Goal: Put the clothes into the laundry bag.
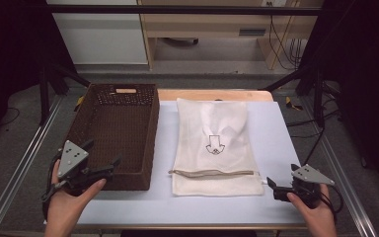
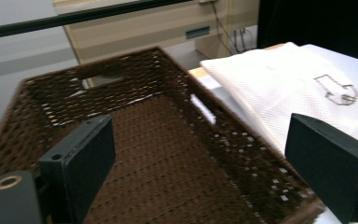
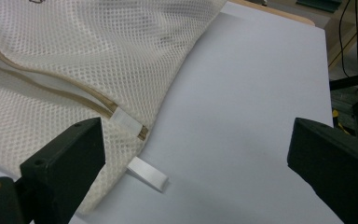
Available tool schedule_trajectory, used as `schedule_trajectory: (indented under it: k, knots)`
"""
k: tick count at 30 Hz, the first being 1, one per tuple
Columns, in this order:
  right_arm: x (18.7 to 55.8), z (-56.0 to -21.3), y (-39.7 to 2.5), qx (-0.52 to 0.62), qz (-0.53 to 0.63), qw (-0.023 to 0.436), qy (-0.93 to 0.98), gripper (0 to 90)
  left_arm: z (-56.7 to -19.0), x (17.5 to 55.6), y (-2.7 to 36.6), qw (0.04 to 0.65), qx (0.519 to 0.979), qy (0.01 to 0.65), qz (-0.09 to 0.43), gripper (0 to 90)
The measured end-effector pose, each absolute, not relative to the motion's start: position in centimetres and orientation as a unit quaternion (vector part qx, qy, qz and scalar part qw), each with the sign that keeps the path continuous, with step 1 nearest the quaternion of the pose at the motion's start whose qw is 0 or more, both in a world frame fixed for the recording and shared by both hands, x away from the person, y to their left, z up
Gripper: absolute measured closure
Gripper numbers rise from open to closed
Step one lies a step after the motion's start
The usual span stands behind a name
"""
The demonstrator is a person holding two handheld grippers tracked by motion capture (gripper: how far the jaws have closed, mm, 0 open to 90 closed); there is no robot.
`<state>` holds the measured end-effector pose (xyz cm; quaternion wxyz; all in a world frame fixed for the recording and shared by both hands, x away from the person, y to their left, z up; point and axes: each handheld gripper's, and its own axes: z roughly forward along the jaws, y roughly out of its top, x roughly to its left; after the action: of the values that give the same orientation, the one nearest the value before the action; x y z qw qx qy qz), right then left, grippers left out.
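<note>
White mesh laundry bag (image 1: pixel 216 148) with a beige zipper lies flat on the pale blue-grey table cover (image 1: pixel 276 143), just right of the dark brown woven basket (image 1: pixel 114 131). I take this basket as my landmark.

My left hand (image 1: pixel 69 205) comes in at the basket's near left corner, palm turned inward, and holds the left gripper (image 1: pixel 103 165) level, pointing toward the basket's near wall. Its jaws are spread wide with nothing between them; in the left gripper view they stand over the basket's inside (image 2: pixel 168 163), with the bag (image 2: pixel 284 88) beyond the basket's right wall.

My right hand (image 1: pixel 316 212) is far to the right of the basket, past the bag's near right corner. It holds the right gripper (image 1: pixel 272 186) low over the cover, pointing left toward the bag's zipper end. Its jaws are also wide apart and hold nothing. In the right gripper view the zipper end (image 3: pixel 126 122) and a small white tab (image 3: pixel 148 174) lie just in front of one jaw, not touching it.

Count: one basket, one bag, one zipper (image 1: pixel 211 173) across the bag's near end, one small black printed mark (image 1: pixel 215 146) on the bag's middle, two grippers, two hands.
</note>
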<state>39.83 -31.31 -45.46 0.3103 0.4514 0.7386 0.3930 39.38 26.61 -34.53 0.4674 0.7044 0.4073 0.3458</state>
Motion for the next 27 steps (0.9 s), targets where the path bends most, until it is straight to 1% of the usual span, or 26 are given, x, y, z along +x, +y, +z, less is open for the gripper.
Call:
schedule_trajectory:
  k: [17, 27]
  knots:
    - [39.2, -46.0, -32.5, 0.466, 0.388, 0.306, 0.734, 4.6, -35.1, 38.4, 31.3, 0.467, 0.666, 0.450, 0.368, 7.2]
    - [39.3, -46.1, -32.2, 0.463, 0.388, 0.304, 0.737, 4.6, -35.3, 37.6, 33.2, 0.469, 0.635, 0.471, 0.395, 7.3]
